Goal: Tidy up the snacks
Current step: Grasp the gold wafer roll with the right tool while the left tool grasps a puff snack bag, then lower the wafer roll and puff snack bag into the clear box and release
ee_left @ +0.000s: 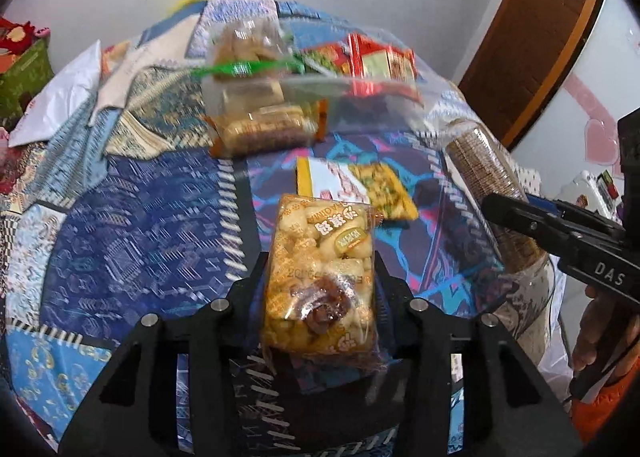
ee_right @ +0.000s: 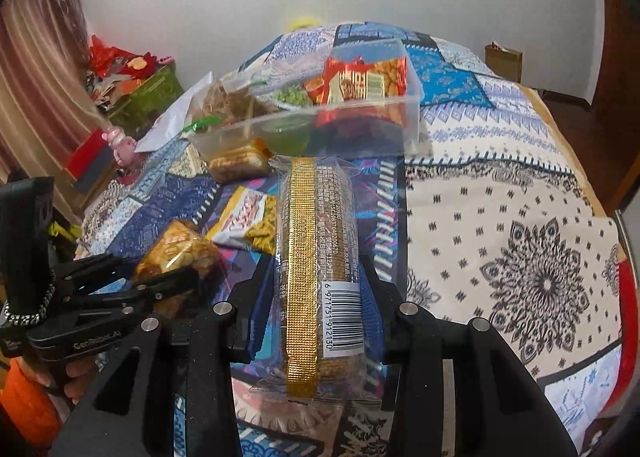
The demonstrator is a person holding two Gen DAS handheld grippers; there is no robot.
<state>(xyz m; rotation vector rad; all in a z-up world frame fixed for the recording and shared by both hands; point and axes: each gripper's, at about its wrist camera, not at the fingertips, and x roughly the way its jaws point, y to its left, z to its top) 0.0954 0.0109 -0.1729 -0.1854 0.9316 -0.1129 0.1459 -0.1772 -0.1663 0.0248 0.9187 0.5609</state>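
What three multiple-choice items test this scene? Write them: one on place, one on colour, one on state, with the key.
1. Where is the yellow-and-white snack pouch?
A. In the clear plastic container
B. On the patterned bedspread, in front of the container
C. In the right gripper

2. What colour is the strip along the cracker sleeve held by the right gripper?
A. Gold
B. Green
C. Red

3. What is the state of the left gripper?
A. Open and empty
B. Shut on the puffed rice snack pack
C. Resting inside the container

Key: 1 B, the pouch lies flat on the bedspread, nearer than the clear plastic container. 2 A, a gold band runs the sleeve's length. 3 B, its fingers press both sides of the puffed rice snack pack.
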